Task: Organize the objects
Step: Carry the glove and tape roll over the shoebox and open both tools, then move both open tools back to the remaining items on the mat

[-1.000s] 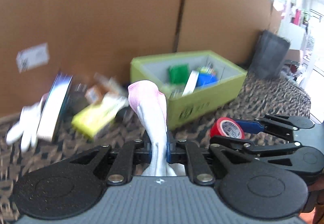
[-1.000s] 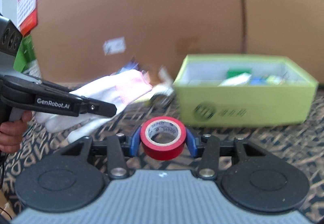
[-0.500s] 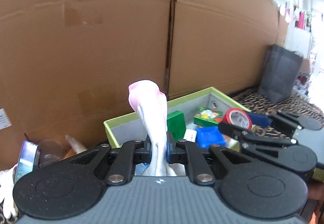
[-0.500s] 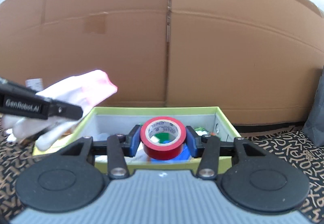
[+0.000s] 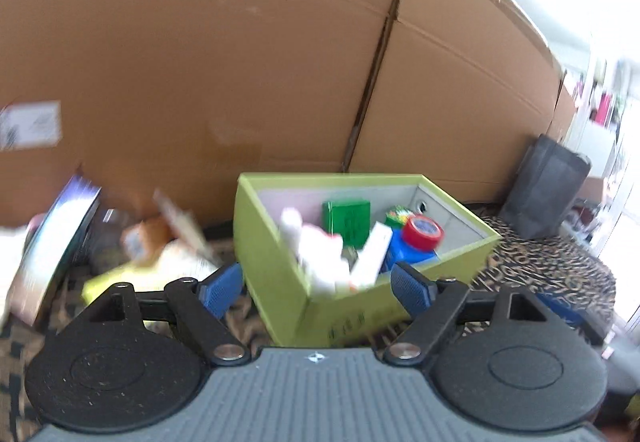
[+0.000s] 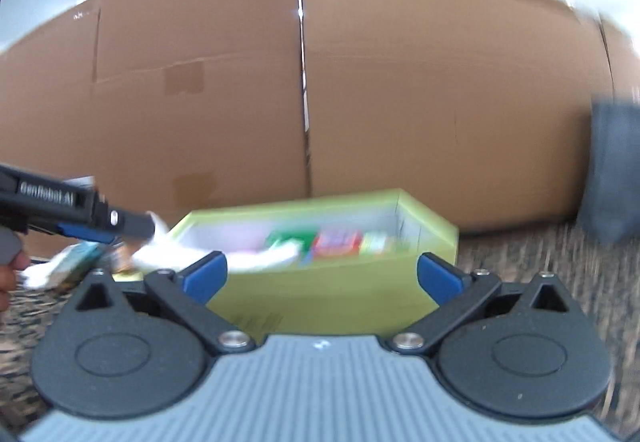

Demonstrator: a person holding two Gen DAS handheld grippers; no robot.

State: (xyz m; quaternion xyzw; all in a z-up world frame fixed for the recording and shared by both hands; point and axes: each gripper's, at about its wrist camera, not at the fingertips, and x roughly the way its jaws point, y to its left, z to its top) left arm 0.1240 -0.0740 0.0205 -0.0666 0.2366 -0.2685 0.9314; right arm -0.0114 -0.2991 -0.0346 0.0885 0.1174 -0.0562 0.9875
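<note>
Looks like lived-in home or storage corner: big cardboard boxes [image 5: 240,62] stacked as backdrop, leopard-print cloth [image 5: 560,266] over surface, lime-green bin [image 5: 280,270] of household odds and ends, dark bag [image 5: 548,198] at side, blurred shelves (pink items) beyond.

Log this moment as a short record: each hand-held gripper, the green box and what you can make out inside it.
left hand-held gripper: open, empty
right hand-held gripper: open, empty
green box: on the patterned surface, before the cardboard wall
red tape roll: inside the box, on a blue item
white sock: inside the box
green carton: inside, near the back
</note>
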